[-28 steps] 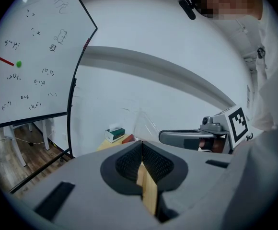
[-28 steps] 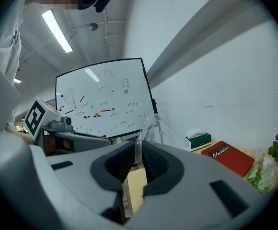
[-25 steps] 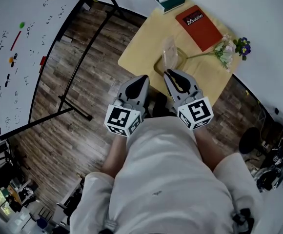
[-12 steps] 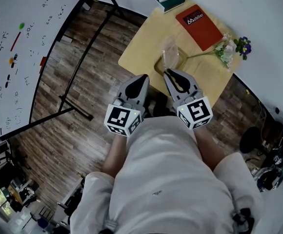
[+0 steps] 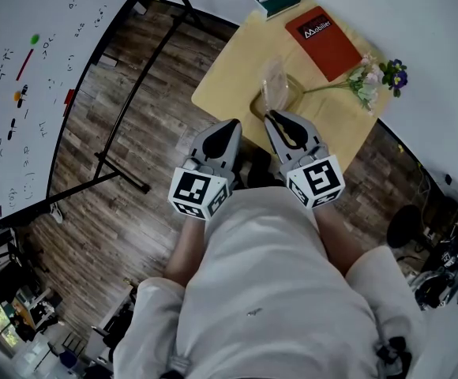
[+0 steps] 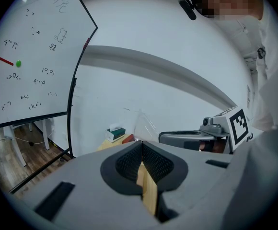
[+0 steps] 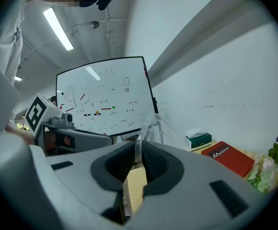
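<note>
Wooden tabletop (image 5: 229,77) in the upper middle carries a clear vase (image 5: 275,84); the right gripper (image 5: 272,118) pinches its rim, and the left gripper (image 5: 234,125) is clenched on nothing. A sideways tug could likely topple it onto the flowers (image 5: 365,84).

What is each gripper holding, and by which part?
The right gripper grips the clear vessel by its rim; the left gripper is shut, holding nothing.

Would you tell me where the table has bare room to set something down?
Bare: the left half of the table, between the tissue box and the clear container in the right gripper. Crowded: the far right, with red book and flowers.
</note>
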Available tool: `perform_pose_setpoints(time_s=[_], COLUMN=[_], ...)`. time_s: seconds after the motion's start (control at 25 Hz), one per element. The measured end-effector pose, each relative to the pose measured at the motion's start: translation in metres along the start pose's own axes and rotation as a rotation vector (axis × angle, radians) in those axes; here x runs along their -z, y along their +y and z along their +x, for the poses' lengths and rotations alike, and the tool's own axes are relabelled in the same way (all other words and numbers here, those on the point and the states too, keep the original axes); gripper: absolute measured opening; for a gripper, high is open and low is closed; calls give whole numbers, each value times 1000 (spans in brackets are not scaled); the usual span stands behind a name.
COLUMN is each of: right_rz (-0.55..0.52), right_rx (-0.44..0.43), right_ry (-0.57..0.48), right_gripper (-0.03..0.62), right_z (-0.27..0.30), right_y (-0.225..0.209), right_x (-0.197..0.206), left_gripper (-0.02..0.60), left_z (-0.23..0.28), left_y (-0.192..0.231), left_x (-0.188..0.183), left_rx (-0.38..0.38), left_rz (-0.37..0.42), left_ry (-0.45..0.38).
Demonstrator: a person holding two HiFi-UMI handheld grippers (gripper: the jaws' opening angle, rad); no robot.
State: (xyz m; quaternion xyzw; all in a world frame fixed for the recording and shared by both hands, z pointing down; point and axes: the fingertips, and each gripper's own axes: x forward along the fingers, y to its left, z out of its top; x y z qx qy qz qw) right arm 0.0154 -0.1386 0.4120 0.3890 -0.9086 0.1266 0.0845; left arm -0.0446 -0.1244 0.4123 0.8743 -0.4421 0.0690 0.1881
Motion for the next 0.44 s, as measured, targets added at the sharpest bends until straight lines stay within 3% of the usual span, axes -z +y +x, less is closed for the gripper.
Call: perform_pose_setpoints(time_s=[0.44], right_rz=[0], right_rx=[0], right_ry=[5], right_gripper=[48], right_z=[0], right_y=[-2], right_x=[2], left_gripper=[5], left_z=[1], left_y=[-1], left_x=[2], left_rx=[1], left_rz=[0], left_ry=[4])
